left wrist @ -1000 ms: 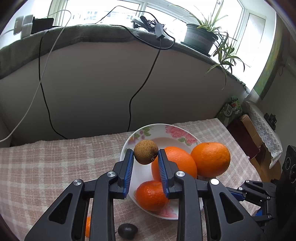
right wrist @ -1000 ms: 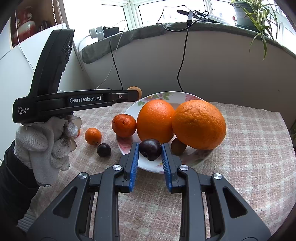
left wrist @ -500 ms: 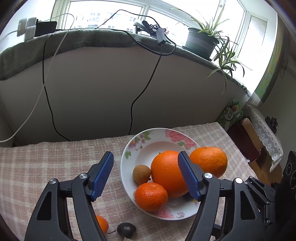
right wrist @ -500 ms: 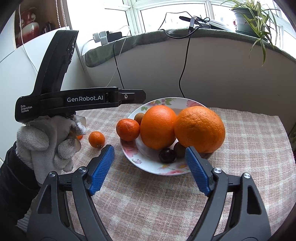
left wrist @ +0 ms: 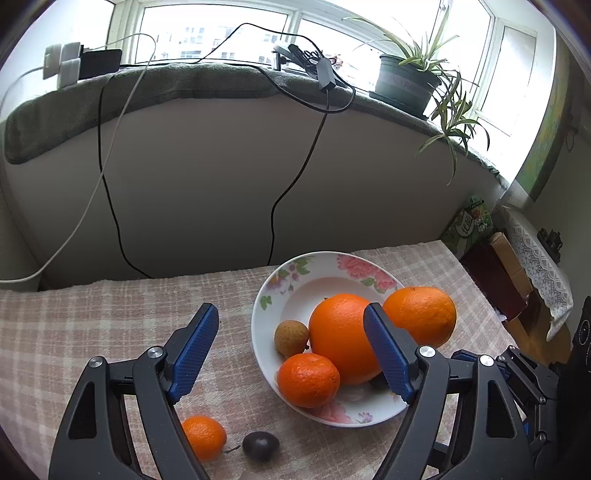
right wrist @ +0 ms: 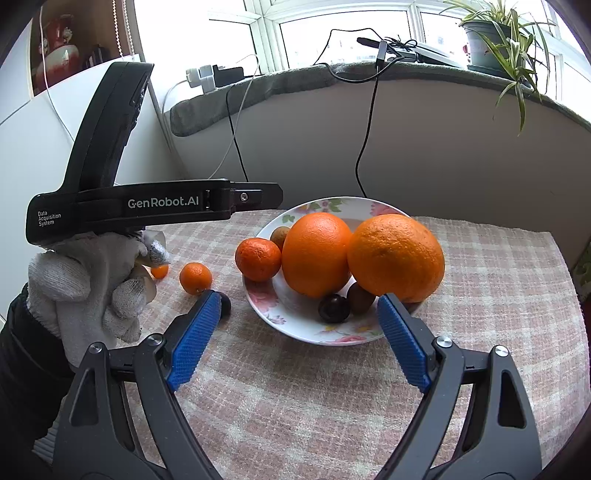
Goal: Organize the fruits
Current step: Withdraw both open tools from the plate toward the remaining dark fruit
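A: Daylight pours through the wide white-framed window point(left wrist: 221, 33), blown out to near white.

B: So the plain grey wall panel under the sill point(left wrist: 221, 177) sits dimmer, backlit.

A: Soft shadows only, under the round glossy oranges point(right wrist: 395, 254) on the white floral china plate point(right wrist: 354, 206).

B: Sharp at the centre in both views. Fisheye bending curves the sill, and the corners fall off to black.
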Tool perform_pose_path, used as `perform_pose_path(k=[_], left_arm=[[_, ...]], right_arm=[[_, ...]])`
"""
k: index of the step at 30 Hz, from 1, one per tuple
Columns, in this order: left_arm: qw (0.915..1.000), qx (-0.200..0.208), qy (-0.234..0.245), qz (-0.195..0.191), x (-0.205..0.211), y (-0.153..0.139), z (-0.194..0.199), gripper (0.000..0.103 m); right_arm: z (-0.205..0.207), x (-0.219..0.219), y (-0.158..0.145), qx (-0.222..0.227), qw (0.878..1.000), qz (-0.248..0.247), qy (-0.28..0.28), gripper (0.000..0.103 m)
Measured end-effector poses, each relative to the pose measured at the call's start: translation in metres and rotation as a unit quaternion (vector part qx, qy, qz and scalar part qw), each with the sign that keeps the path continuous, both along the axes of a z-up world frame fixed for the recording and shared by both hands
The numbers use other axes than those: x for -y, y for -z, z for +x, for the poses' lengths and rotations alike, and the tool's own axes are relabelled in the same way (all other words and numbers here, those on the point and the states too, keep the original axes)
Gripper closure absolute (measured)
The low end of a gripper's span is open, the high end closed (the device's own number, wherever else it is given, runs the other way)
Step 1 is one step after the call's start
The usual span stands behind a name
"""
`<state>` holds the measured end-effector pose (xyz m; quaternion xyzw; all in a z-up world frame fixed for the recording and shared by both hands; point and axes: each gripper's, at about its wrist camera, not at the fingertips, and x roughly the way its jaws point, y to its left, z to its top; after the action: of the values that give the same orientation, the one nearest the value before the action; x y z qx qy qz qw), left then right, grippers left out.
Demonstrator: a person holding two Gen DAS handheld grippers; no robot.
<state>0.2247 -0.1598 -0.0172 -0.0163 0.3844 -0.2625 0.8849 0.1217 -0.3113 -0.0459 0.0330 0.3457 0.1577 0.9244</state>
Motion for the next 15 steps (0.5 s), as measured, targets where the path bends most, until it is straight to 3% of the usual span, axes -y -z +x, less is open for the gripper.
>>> perform_pose_path(k=[15], left_arm=[[0.9996,0.018,-0.022,-0.002,-0.031,-0.017,-0.023,0.022]], right_arm=[[-0.016,-0.012,-0.01,0.008,1.0,0.008,-0.015,0.014]])
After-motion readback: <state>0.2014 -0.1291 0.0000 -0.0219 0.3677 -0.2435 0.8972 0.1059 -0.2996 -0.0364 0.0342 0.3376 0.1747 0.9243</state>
